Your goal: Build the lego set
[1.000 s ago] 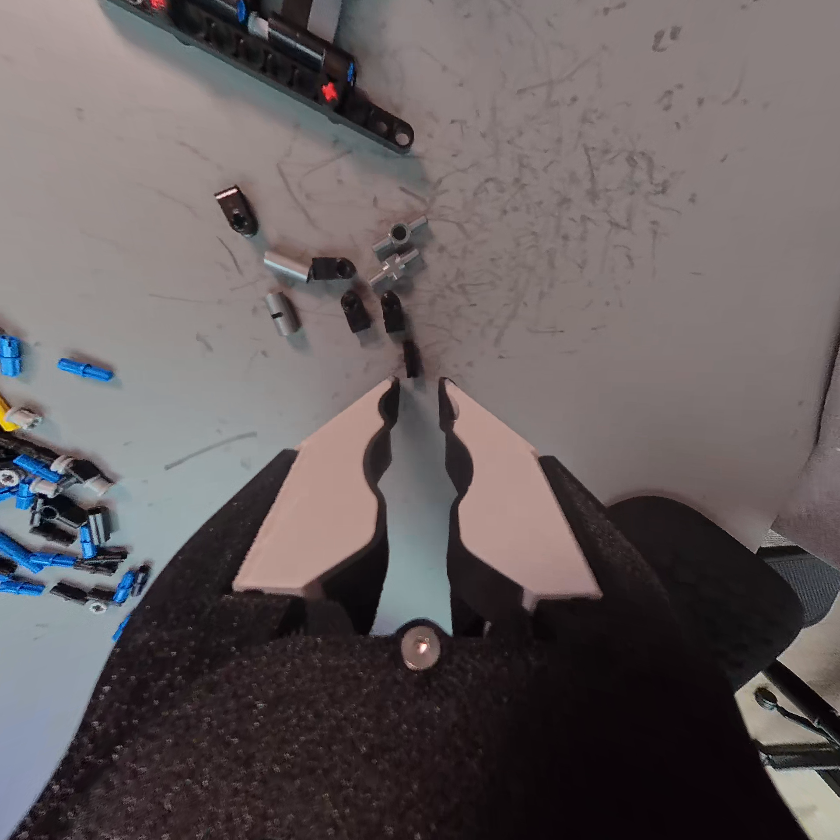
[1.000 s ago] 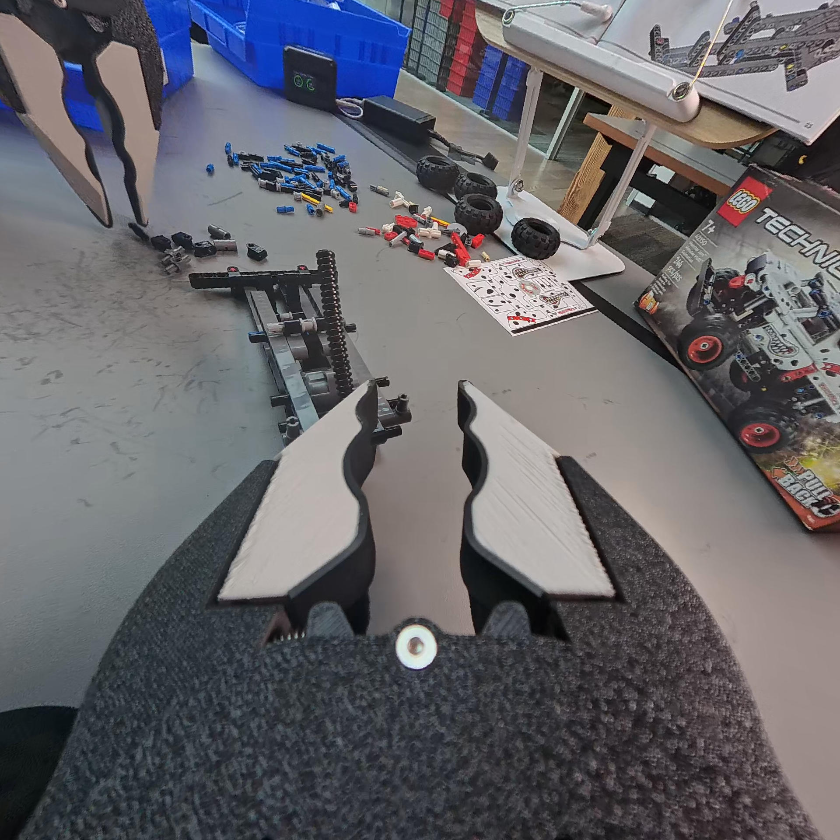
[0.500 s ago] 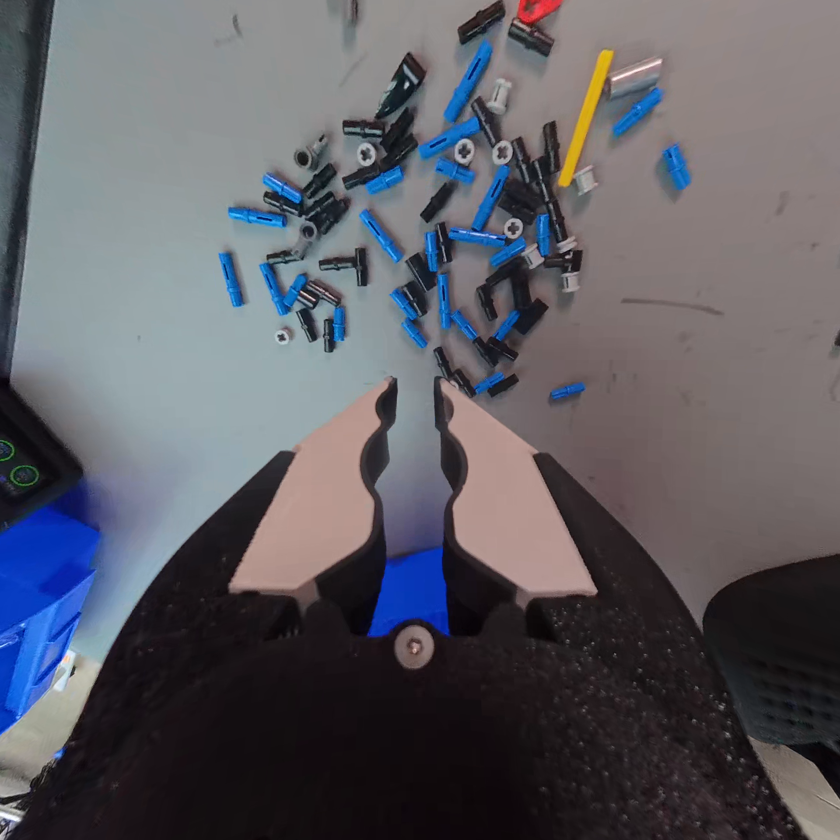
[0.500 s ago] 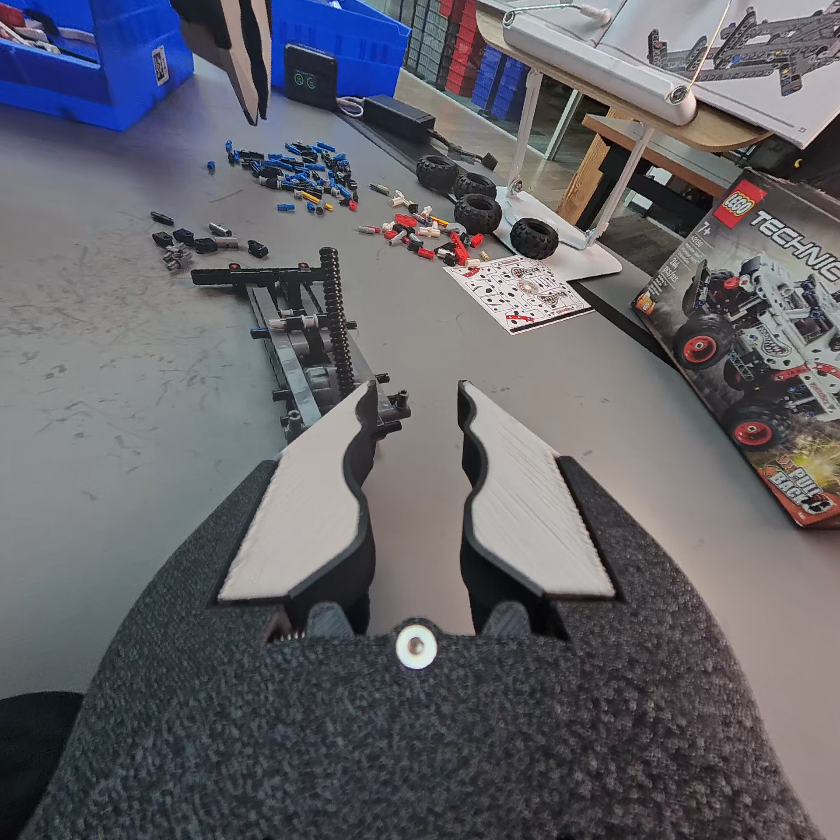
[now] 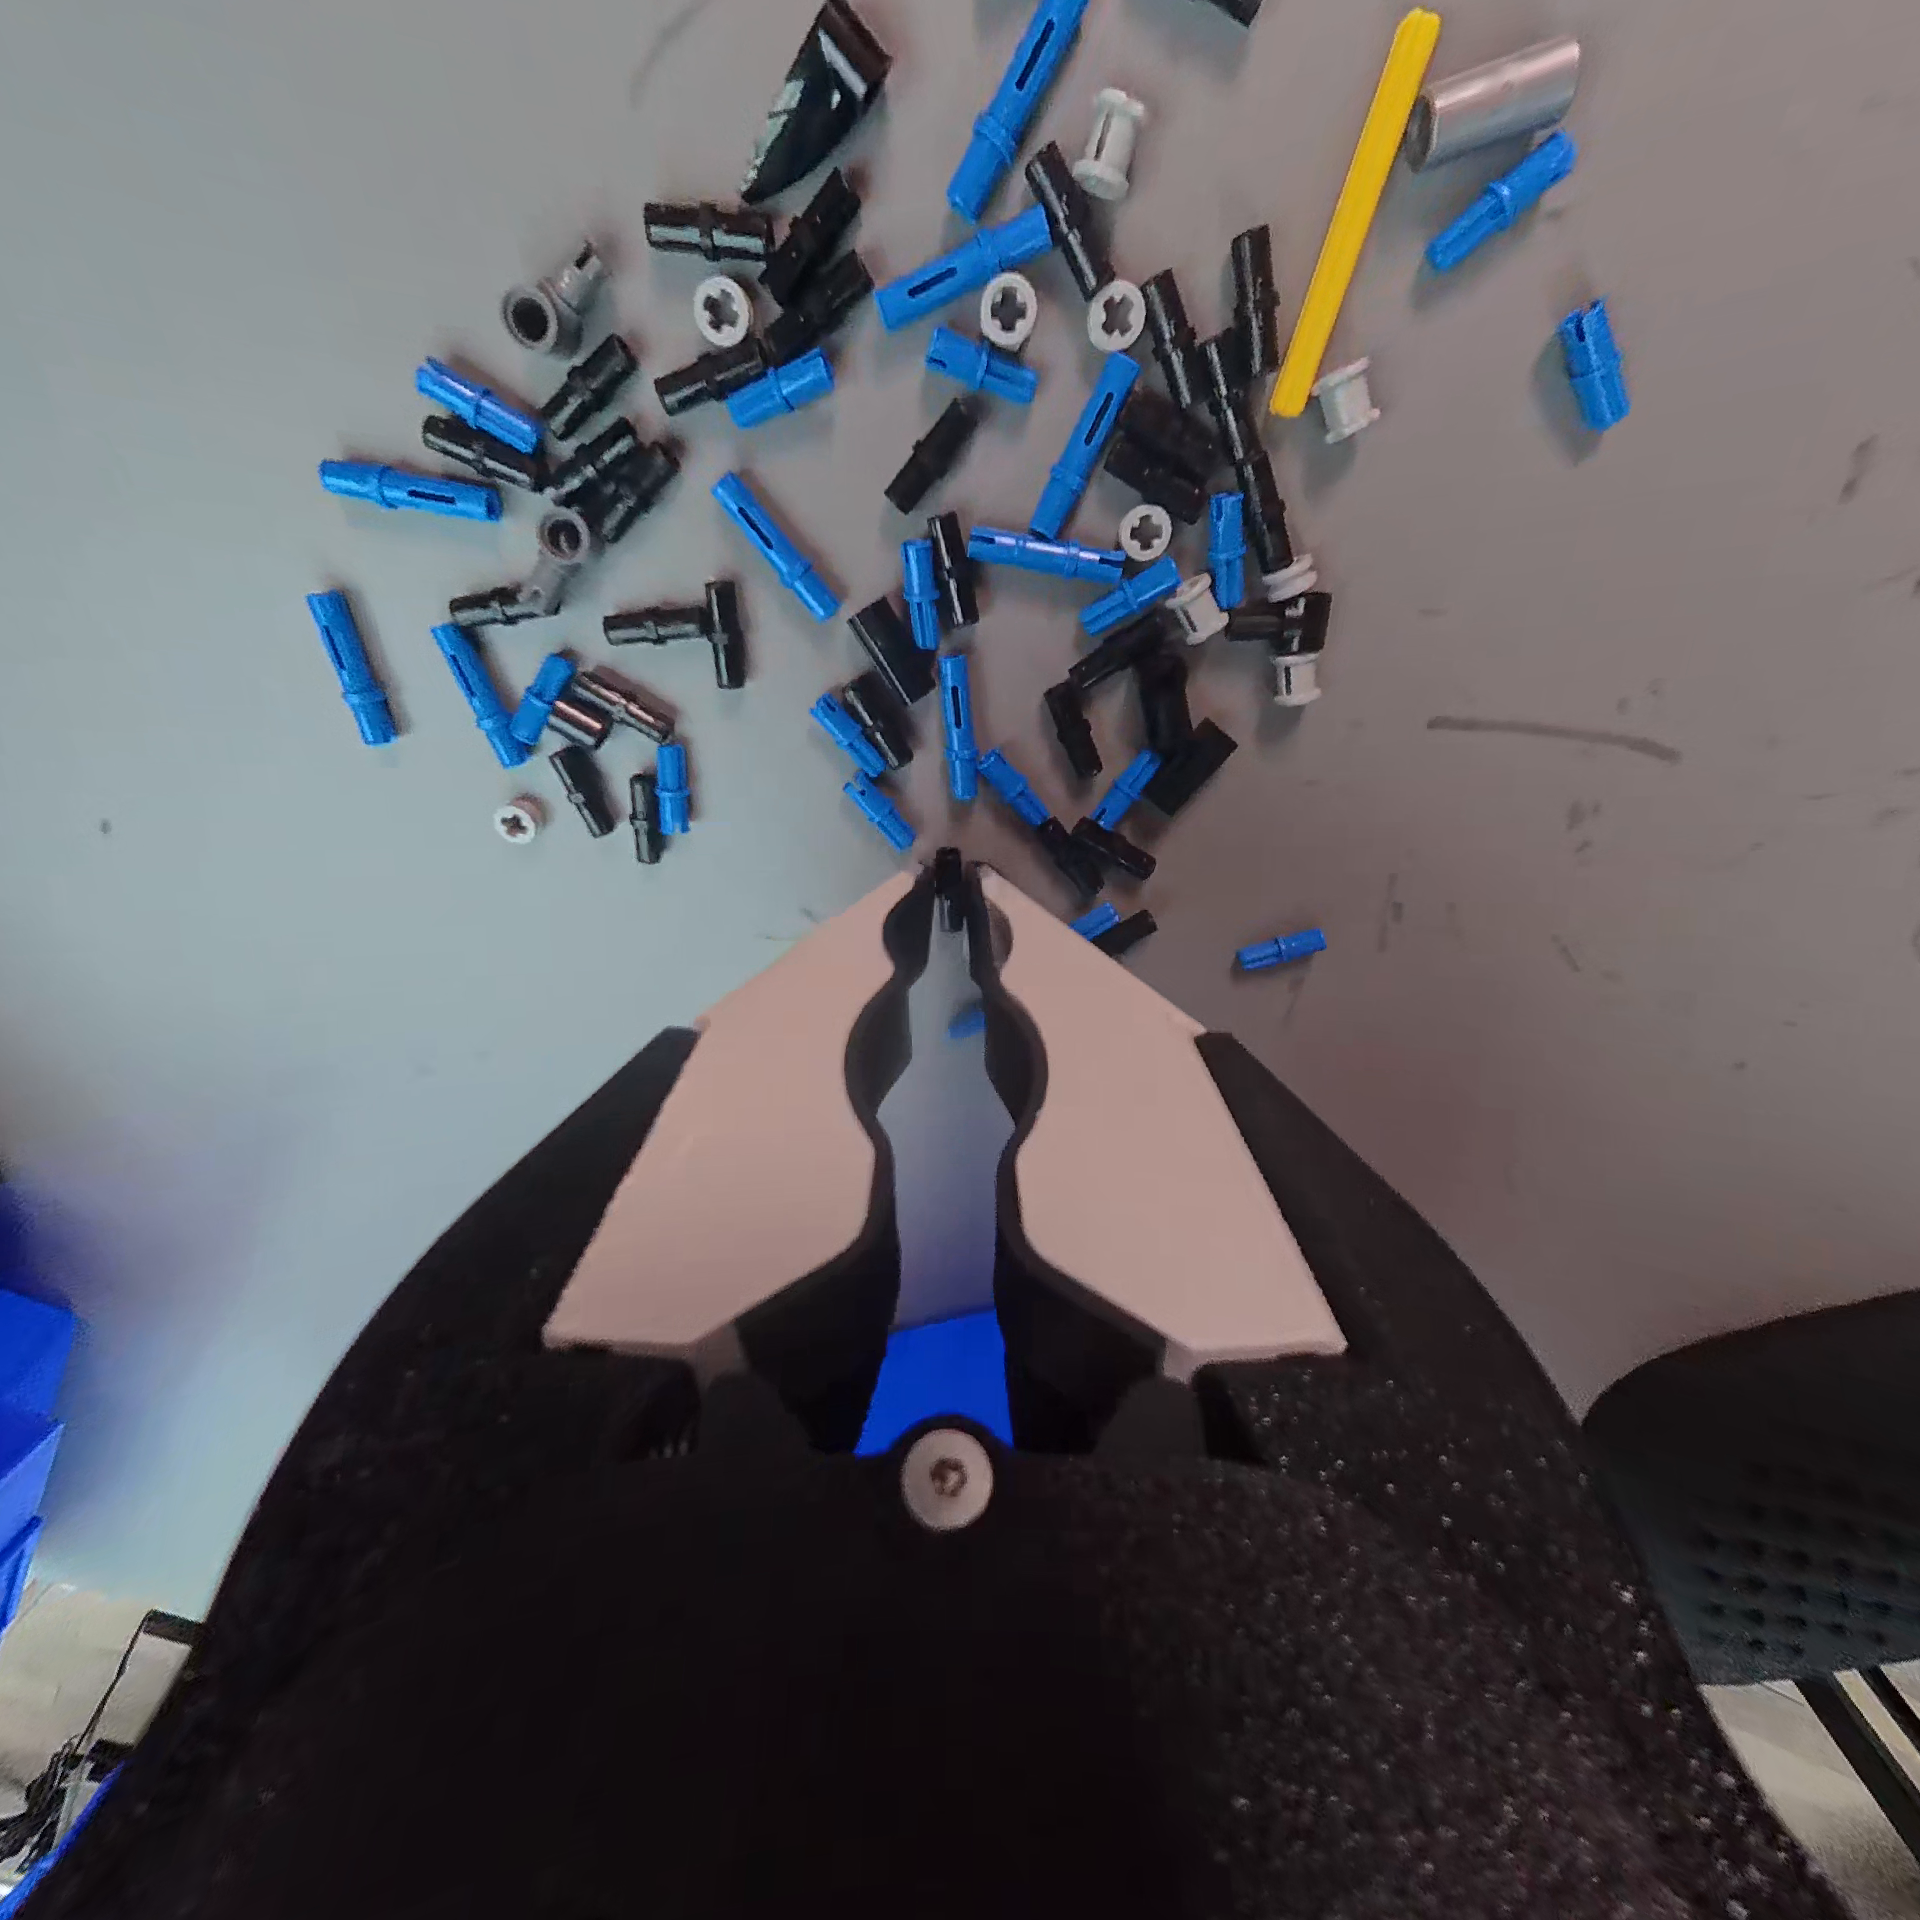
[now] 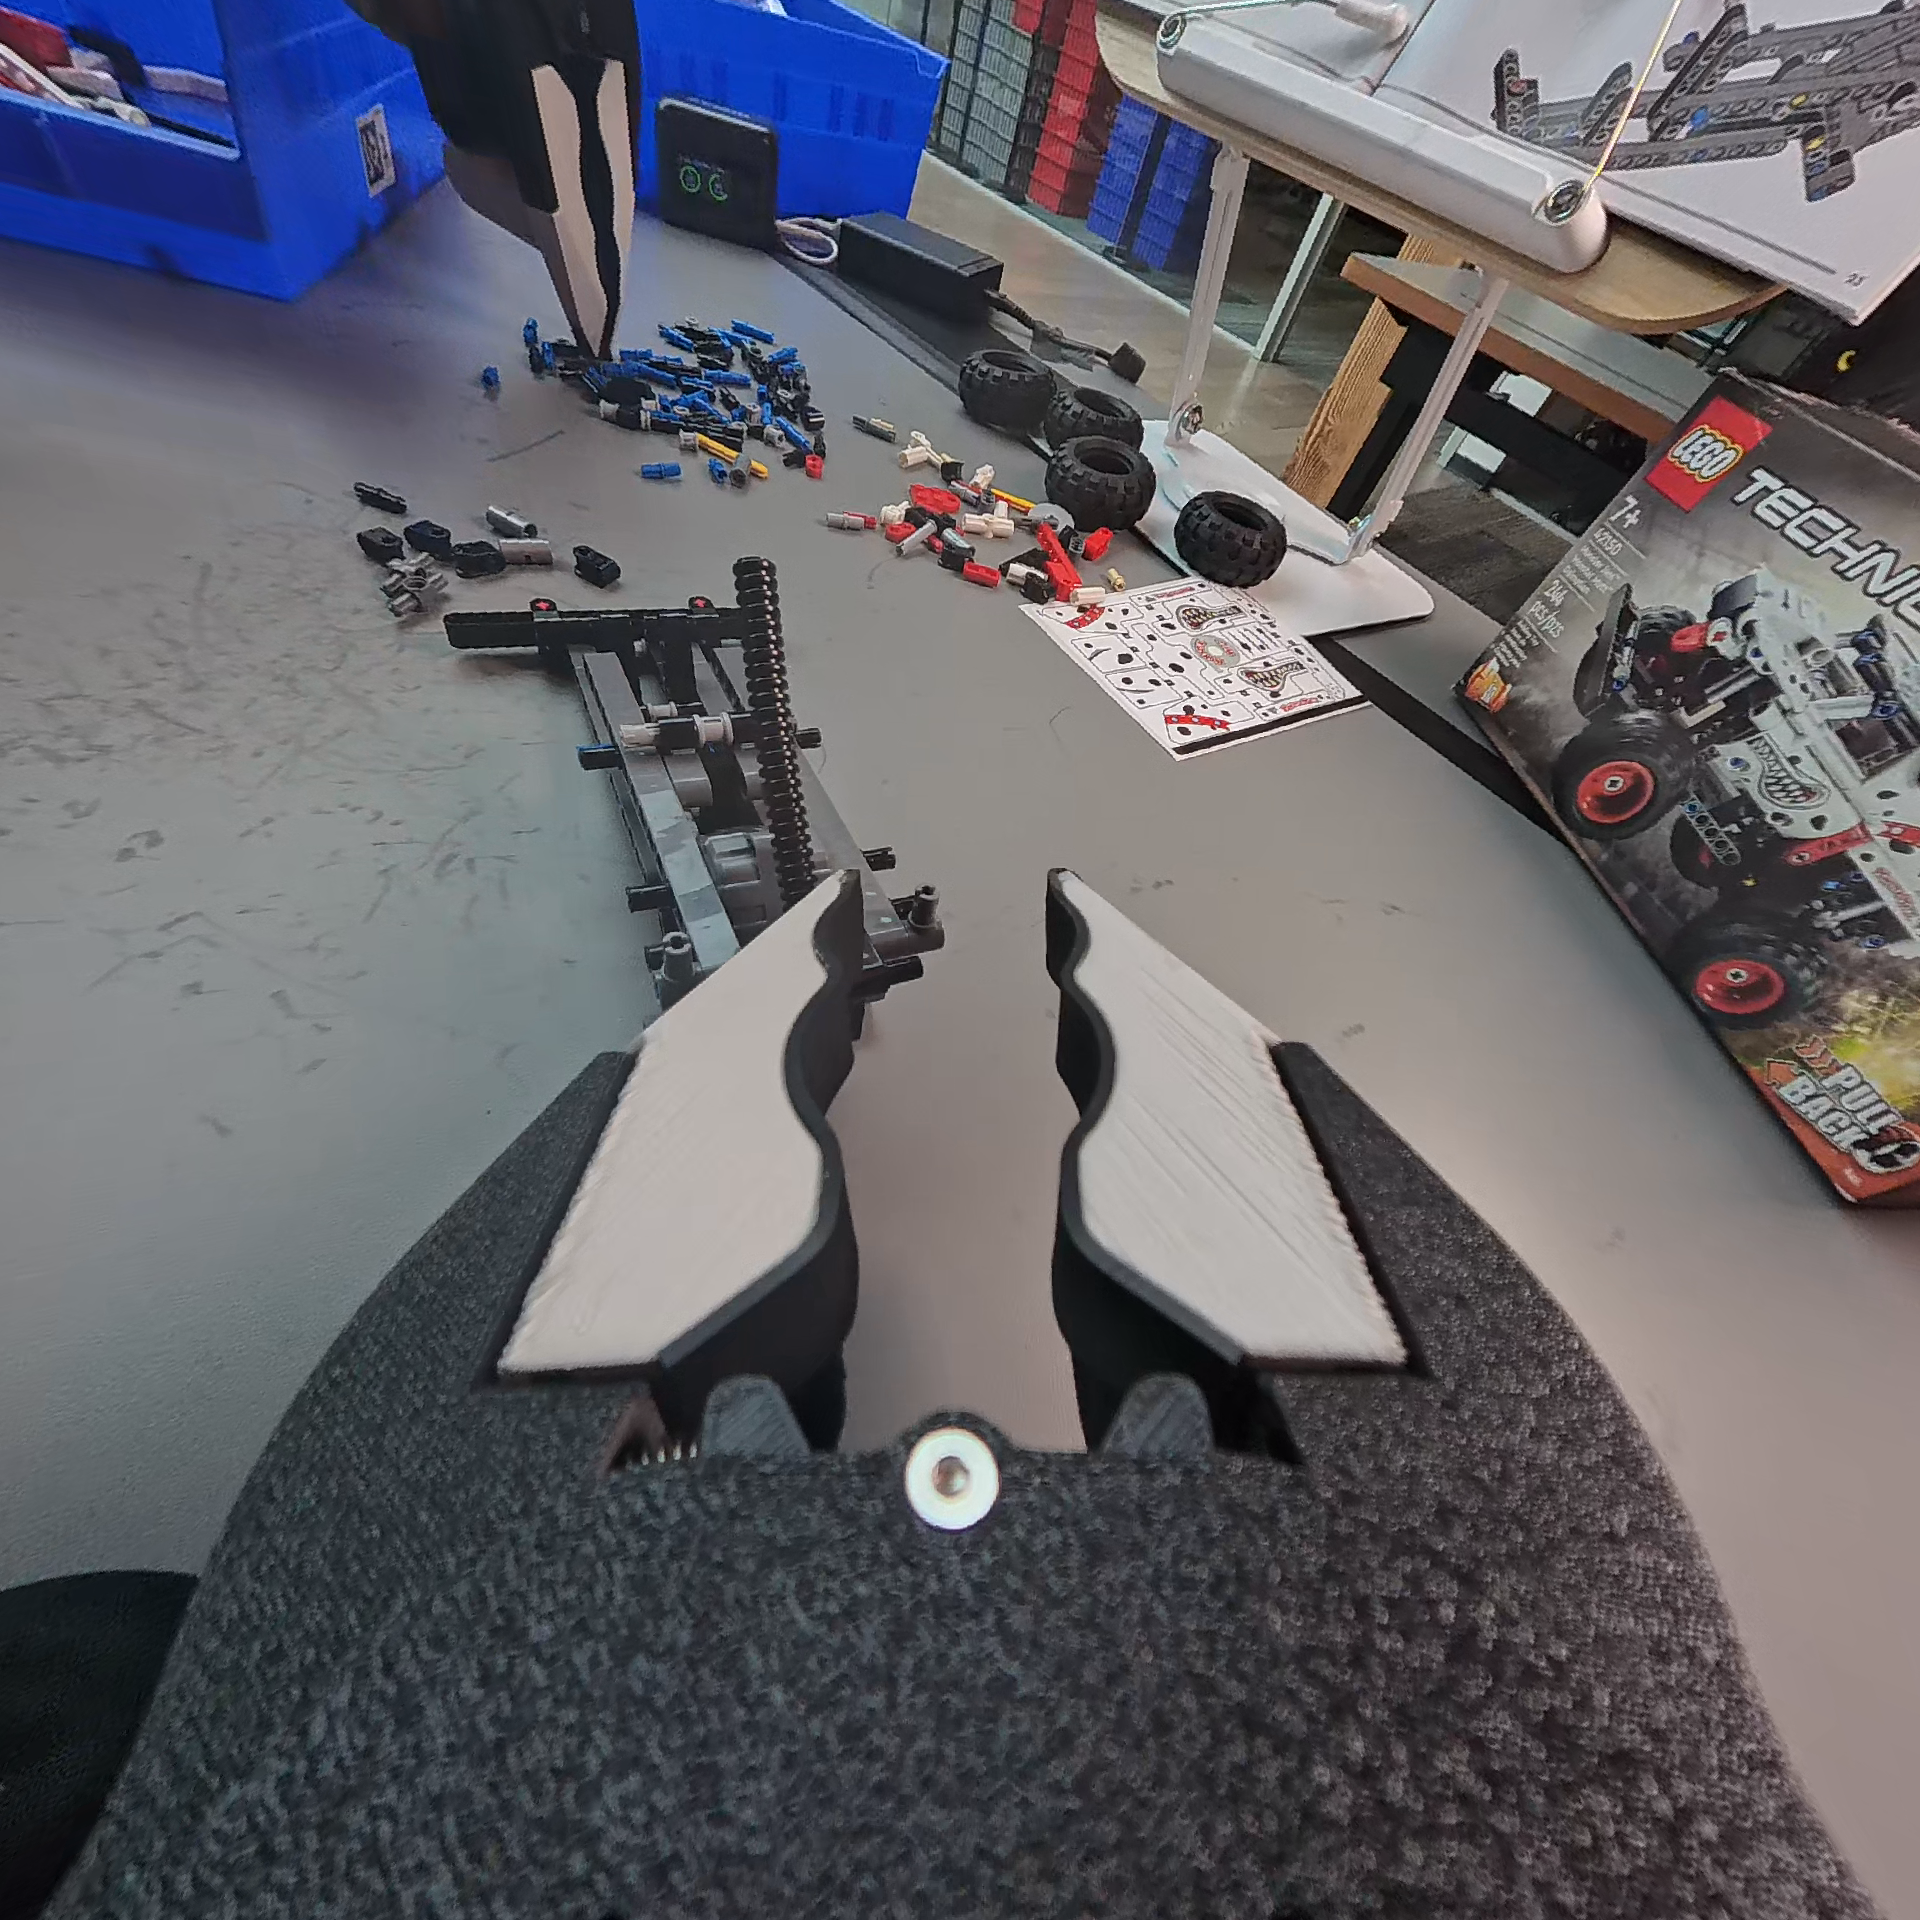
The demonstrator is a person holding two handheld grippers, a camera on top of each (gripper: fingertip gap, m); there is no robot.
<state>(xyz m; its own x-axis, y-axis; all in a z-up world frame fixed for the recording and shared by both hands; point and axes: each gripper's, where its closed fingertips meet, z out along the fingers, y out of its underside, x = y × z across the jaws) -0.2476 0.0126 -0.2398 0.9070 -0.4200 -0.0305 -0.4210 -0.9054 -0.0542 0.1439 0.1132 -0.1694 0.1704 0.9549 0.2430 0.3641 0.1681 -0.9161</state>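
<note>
Far left on the grey surface [image 6: 260, 935] we see blue bins [image 6: 187, 156]. Left gripper [image 5: 948, 896] points down at the near edge of the blue and black pin pile [image 5: 935, 468]; its fingers [image 5: 810, 997] are clamped on a small black pin [image 5: 947, 883] at the tips (the pin sticks out a bit past them). A yellow axle [image 5: 1351, 208] and a grey sleeve [image 5: 1496, 99] lie at the pile's far right.

Next comes a small cluster of black and grey connectors [image 6: 457, 545], then the partly built chassis [image 6: 717, 769] with its black toothed rack.

Right gripper [image 6: 951, 883] hovers over the chassis's near end, fingers [image 6: 707, 1122] spread apart and gripping nothing.

Further right: red and white parts [image 6: 977, 530], four black tyres [image 6: 1101, 457], sticker sheet [image 6: 1195, 665], instruction booklet on its stand [image 6: 1455, 156], set box [image 6: 1745, 790].
</note>
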